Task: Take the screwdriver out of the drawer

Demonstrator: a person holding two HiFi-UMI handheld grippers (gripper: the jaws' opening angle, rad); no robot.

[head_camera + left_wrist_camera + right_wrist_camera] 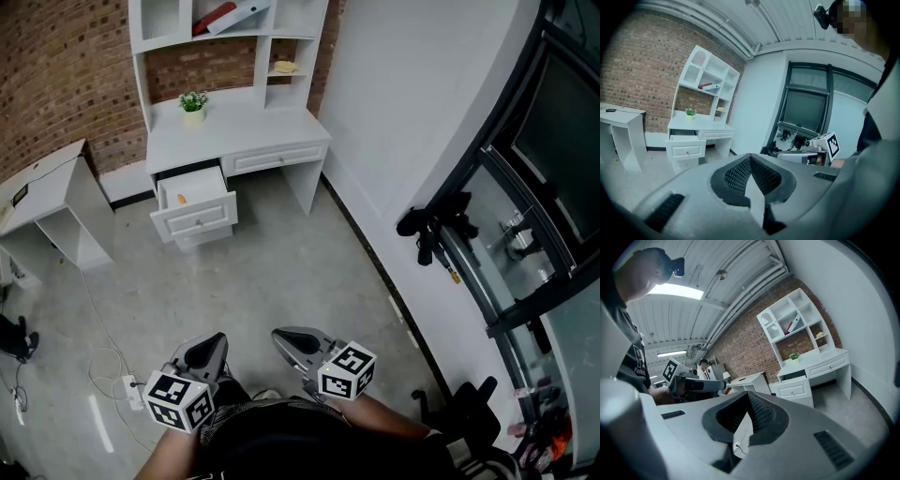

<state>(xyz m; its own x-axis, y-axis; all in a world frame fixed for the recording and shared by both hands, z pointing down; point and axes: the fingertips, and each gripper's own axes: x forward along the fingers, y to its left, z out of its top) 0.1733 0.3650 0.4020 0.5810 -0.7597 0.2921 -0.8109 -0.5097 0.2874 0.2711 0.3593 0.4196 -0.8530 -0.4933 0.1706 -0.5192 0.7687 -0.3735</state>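
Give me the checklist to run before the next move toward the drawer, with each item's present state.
1. The drawer is open: ok. It stands pulled out of the desk.
2. Screwdriver spotted: cannot tell. A small orange thing lies inside, too small to identify.
3. The left gripper is empty: ok, nothing between its jaws.
4. The right gripper is empty: ok, likewise.
5. Jaws open for a grasp: not ok, both pairs meet at the tips.
6. Drawer within reach: not ok. Both grippers are close to the body, with a stretch of floor before the desk.
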